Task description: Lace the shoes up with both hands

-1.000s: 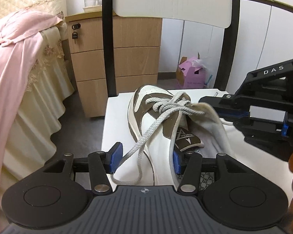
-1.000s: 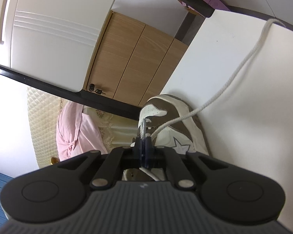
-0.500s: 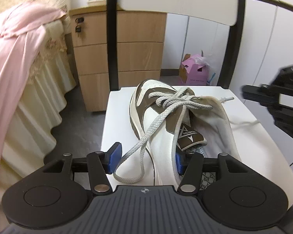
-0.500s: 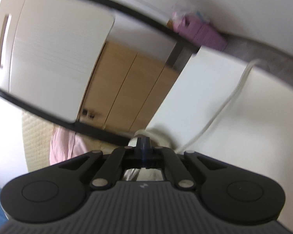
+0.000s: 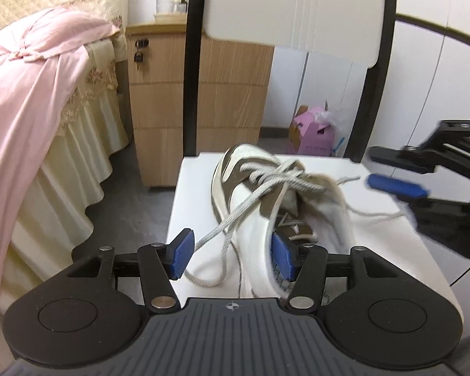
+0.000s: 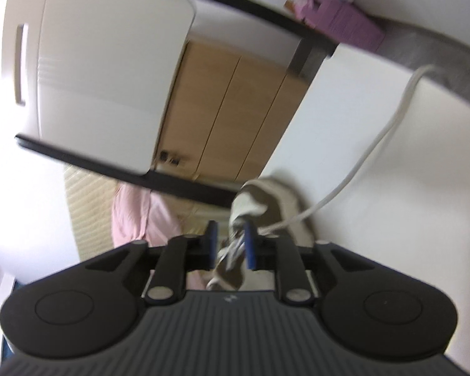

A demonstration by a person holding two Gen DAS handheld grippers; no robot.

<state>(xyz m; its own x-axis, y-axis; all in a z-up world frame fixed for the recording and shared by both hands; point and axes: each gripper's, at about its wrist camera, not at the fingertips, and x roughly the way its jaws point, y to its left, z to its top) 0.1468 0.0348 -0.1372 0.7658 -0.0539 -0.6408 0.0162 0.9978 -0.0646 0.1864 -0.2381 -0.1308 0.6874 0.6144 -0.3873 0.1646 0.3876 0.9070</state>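
Here, shoe [image 5: 260, 206] between left gripper [image 5: 232, 253] pads.

We see a white chair seat [image 5: 185, 206], its white backrest [image 5: 297, 6] on black posts. Behind stands a wooden drawer cabinet [image 5: 159, 100], a pink box [image 5: 313, 138] on the floor, a bed with pink cloth [image 5: 25, 100] left.

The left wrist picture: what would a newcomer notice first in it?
First the brown and white shoe on the white chair seat, its grey laces loose and tangled. The open left gripper straddles its heel side. At the right edge the right gripper hangs, jaws apart.
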